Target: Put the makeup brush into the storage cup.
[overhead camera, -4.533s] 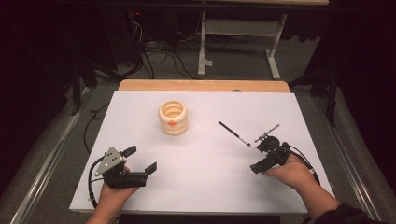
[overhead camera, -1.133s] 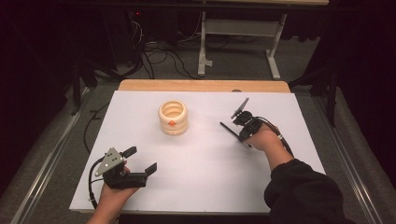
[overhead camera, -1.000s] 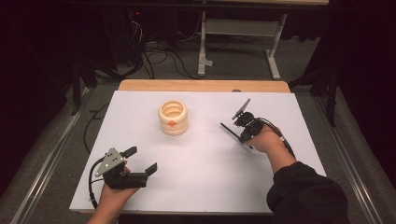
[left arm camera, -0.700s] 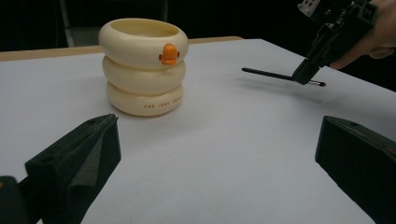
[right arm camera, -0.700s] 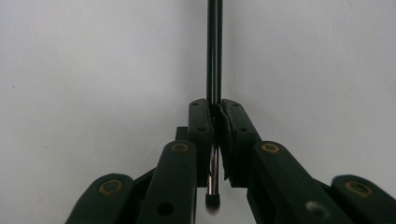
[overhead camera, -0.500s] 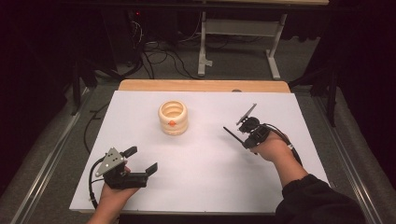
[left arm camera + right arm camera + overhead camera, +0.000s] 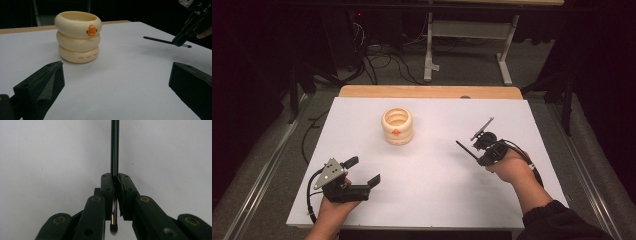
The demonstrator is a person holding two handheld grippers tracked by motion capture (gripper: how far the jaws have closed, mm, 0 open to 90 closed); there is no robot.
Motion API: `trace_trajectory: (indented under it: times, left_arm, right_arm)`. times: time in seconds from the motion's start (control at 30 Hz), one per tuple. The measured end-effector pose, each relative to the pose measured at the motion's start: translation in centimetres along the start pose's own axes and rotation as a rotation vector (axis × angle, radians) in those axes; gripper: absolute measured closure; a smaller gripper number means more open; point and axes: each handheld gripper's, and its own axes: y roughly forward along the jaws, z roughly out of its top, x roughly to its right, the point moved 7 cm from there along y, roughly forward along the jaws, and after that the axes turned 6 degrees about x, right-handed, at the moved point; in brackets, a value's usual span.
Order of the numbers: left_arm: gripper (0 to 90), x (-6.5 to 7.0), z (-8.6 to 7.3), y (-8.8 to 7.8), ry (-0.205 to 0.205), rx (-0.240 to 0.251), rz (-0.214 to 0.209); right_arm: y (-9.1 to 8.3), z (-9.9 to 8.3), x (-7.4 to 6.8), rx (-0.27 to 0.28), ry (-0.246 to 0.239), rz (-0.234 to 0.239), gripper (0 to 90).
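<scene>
A cream cup point(image 7: 397, 126) shaped like stacked rings, with an orange beak on its side, stands at the middle back of the white table point(image 7: 427, 200). My right gripper point(image 7: 484, 158) is to its right, shut on a thin black pen point(image 7: 464, 148) held clear of the table. In the right gripper view the pads clamp the pen point(image 7: 114, 150), whose rounded end pokes out behind the right gripper point(image 7: 115, 187). At the front left my left gripper point(image 7: 363, 170) rests open with nothing between its fingers. Its own view shows the cup point(image 7: 78, 37) ahead and the pen point(image 7: 160, 40).
A wooden strip point(image 7: 427, 92) runs along the table's far edge. Beyond it, cables and a metal stand point(image 7: 467, 45) sit on the dark floor. Metal rails point(image 7: 267, 165) flank the table on both sides.
The pen lay on the table 4.5 s ago; now my right gripper holds it. Over the last second the right hand carried it toward the near right. The left hand stayed put.
</scene>
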Motion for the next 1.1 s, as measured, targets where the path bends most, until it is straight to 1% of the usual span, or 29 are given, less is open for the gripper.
trace_trajectory:
  times: [0.1,0.17,0.2,0.23,0.3,0.37,0.43,0.47,0.53,0.6,0.67,0.73,0.8,0.9,0.97,1.03,1.07,1.1]
  left_arm:
    - [0.8,0.0,0.0,0.0,0.007,-0.003,0.0]
    - [0.8,0.0,0.0,0.0,0.003,0.001,0.001]
    - [0.8,0.0,0.0,0.0,0.003,0.001,0.001]
    - [0.8,0.0,0.1,0.0,0.004,0.001,0.002]
    - [0.8,0.0,0.1,0.0,0.005,0.001,0.002]
    - [0.8,0.0,0.1,0.0,0.003,0.004,0.003]
    - [0.8,0.0,0.1,0.0,0.005,0.002,0.002]
    - [0.8,0.0,0.0,-0.1,0.006,0.0,0.001]
    - [0.8,0.0,0.0,0.0,0.004,0.001,0.001]
    - [0.8,0.0,-0.1,0.0,0.011,-0.005,0.001]
    - [0.8,0.0,-0.1,0.0,0.011,-0.007,0.002]
    - [0.8,0.0,-0.1,0.0,0.011,-0.007,0.002]
    - [0.8,0.0,-0.1,0.0,0.012,-0.008,0.003]
    - [0.8,0.0,-0.1,0.1,0.013,-0.009,0.004]
    - [0.8,0.0,-0.2,0.1,0.014,-0.01,0.004]
    - [0.8,0.0,-0.2,0.1,0.014,-0.011,0.004]
    - [0.8,0.0,-0.2,0.2,0.006,-0.008,0.005]
    - [0.8,0.0,-0.1,0.3,-0.001,-0.006,0.003]
  right_arm:
    - [-0.2,-0.5,-0.2,-0.001,0.001,0.003,85.8]
    - [-0.2,-0.8,-0.3,-0.004,-0.006,0.003,85.8]
    - [-0.3,-0.9,-0.4,-0.005,0.005,-0.001,85.8]
    - [-0.3,-1.0,-0.4,-0.006,-0.004,0.002,85.8]
    - [-0.3,-1.3,-0.5,-0.004,-0.005,-0.004,85.8]
    - [-0.3,-1.5,-0.7,-0.003,-0.012,-0.001,85.8]
    - [-0.2,-1.8,-1.0,-0.002,-0.012,0.001,85.8]
    - [-0.2,-1.9,-1.1,-0.003,-0.001,0.002,85.8]
    - [-0.1,-2.1,-1.2,0.0,-0.011,0.005,85.8]
    - [0.1,-2.3,-1.5,0.001,-0.004,0.01,85.8]
    - [0.2,-2.4,-1.6,-0.002,-0.01,0.015,85.8]
    - [0.3,-2.4,-1.7,-0.002,-0.019,0.018,85.8]
    - [0.4,-2.3,-1.8,0.003,-0.015,0.02,85.8]
    - [0.5,-2.4,-1.8,-0.006,-0.031,0.022,85.8]
    - [0.6,-2.3,-1.9,-0.001,-0.025,0.021,85.8]
    - [0.7,-2.2,-2.0,0.0,-0.041,0.019,85.8]
    - [0.6,-2.2,-2.1,-0.004,-0.041,0.023,85.8]
    - [0.6,-2.1,-2.1,-0.001,-0.054,0.025,85.8]
